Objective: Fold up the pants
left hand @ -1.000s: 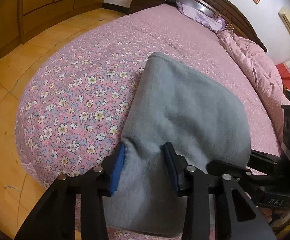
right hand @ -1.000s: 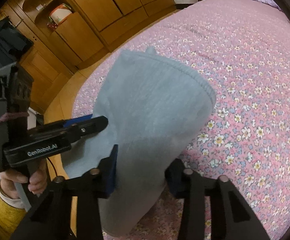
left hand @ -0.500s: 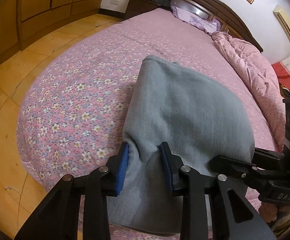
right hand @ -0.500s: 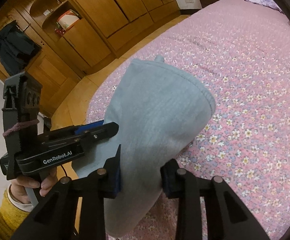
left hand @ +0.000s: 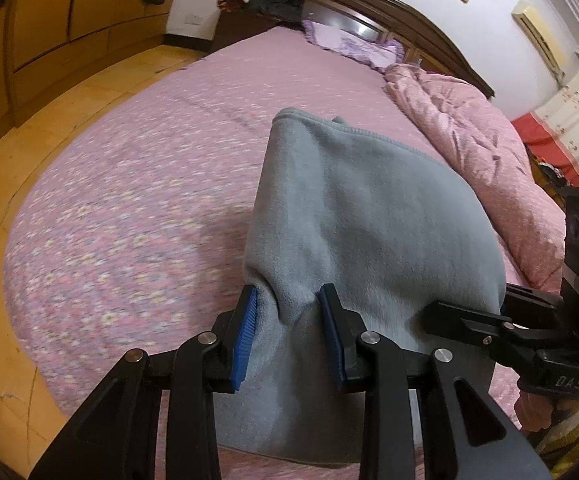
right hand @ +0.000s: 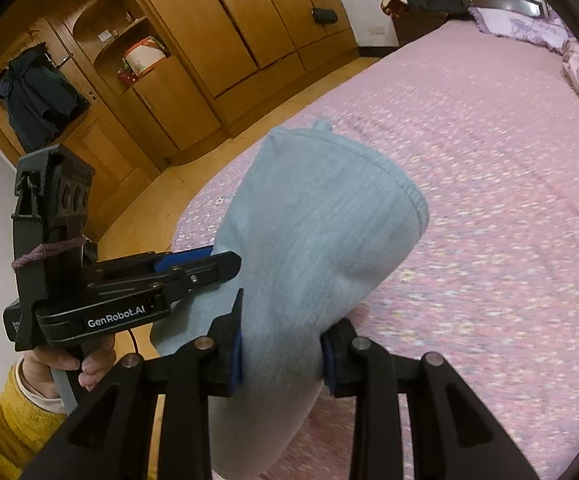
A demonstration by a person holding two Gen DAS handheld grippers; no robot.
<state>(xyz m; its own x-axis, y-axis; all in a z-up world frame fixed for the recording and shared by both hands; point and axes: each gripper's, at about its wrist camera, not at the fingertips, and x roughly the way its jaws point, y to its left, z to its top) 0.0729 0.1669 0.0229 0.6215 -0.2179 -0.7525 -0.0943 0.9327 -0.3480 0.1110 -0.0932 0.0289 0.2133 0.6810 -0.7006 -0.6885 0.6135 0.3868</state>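
Pants: grey fleece pants (left hand: 369, 216), folded into a thick bundle, held up between the two grippers above the foot end of the bed (left hand: 137, 208); the stitched hem (right hand: 405, 188) is at the far top of the bundle, and the lower part hangs down past the grippers toward the foot edge of the bed.
Left gripper: the left gripper (left hand: 289, 332) is closed on the near left part of the pants; cloth is bunched into a crease between its blue pads (left hand: 245, 332), which press it from both sides.
Right gripper: the right gripper (right hand: 281, 356) is clamped on the near right part of the pants, with a thick roll of cloth filling the gap between its fingers.
Grippers together: in the right wrist view the left gripper (right hand: 193, 268) reaches in from the left and meets the side of the bundle; in the left wrist view the right gripper (left hand: 465, 320) comes in from the right and touches the bundle's lower right edge.
Hand: a hand (right hand: 65, 360) in a yellow sleeve holds the handle of the left gripper.
Bed: covered by a pink flowered sheet; a pink quilt (left hand: 465, 144) lies bunched along the right edge and a purple pillow (left hand: 349, 42) sits at the head.
Room: wooden wardrobe (right hand: 193, 48) beyond the bed's left edge, with a dark jacket (right hand: 33, 100) hanging on it; wooden floor (left hand: 5, 184) around the bed.
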